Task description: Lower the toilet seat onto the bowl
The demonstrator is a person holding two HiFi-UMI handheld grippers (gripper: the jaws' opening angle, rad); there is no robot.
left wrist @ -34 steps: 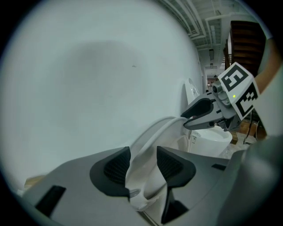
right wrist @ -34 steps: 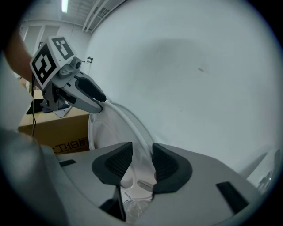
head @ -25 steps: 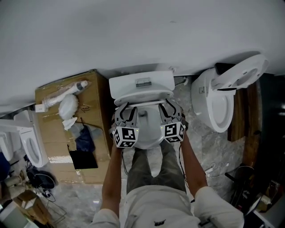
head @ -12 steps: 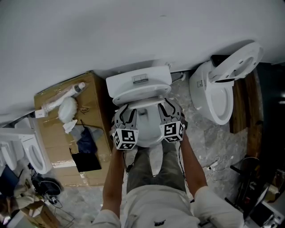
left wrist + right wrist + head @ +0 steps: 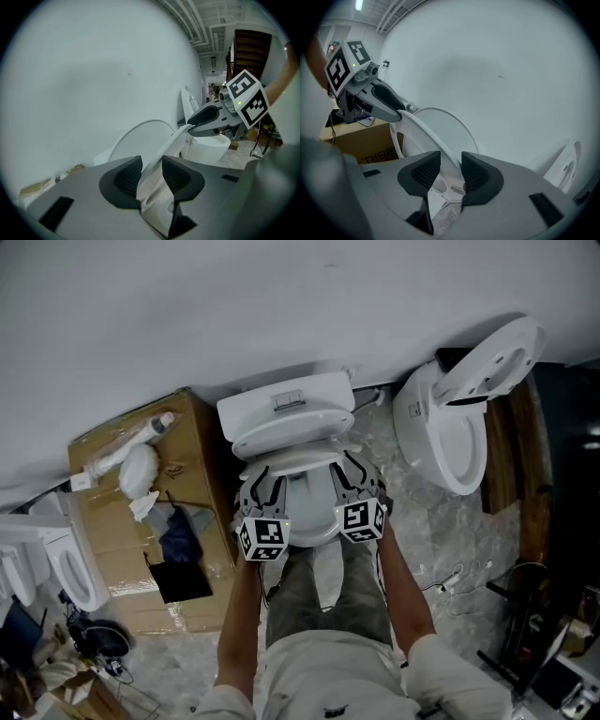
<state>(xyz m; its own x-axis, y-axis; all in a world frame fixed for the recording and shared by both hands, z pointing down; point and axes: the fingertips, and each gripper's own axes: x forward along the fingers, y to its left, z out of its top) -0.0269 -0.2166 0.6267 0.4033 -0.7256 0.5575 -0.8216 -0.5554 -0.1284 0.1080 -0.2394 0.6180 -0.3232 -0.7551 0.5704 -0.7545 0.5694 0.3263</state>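
The white toilet stands against the wall, right below me. Its lid leans back on the tank. The seat ring is raised and tilted forward off the lid, above the bowl. My left gripper is shut on the seat's left rim, which runs between its pads. My right gripper is shut on the right rim, which passes between its pads. Each gripper view shows the other gripper across the ring: the right gripper and the left gripper.
A cardboard box with a tube, bags and dark cloth on it stands left of the toilet. A second toilet with its lid up stands to the right. Another toilet is at far left. Cables lie on the marble floor.
The head view has drifted a little, so the toilet sits slightly higher and more turned. Both grippers stay clamped on the seat's two sides in the same places.
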